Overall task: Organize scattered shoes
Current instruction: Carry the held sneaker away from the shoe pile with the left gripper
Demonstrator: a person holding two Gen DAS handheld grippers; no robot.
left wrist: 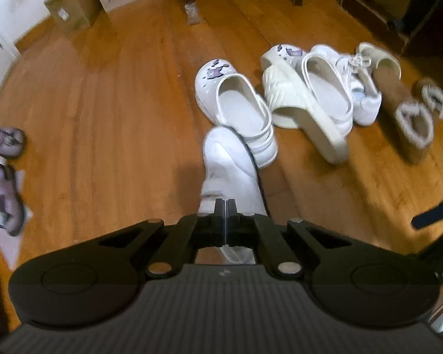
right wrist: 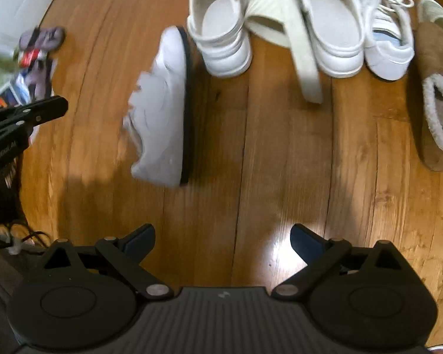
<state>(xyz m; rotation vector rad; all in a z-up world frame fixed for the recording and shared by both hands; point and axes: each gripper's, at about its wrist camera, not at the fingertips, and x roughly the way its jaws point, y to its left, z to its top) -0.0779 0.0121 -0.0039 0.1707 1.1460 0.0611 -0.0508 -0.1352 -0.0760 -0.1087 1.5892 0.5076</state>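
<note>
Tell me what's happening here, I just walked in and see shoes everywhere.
A person is tidying shoes with two handheld grippers. The left gripper, jaws shut, holds a white sneaker tilted on its side beside a row of white clogs, a sandal and a brown slipper. The right gripper is open and empty.

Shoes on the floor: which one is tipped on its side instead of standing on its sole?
The white sneaker with the black sole, nearest the camera, held by the left tool. The clogs stand upright.

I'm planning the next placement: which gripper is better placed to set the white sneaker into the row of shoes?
Left. The left gripper already has its jaws shut on the white sneaker; the right gripper hangs open and empty.
</note>
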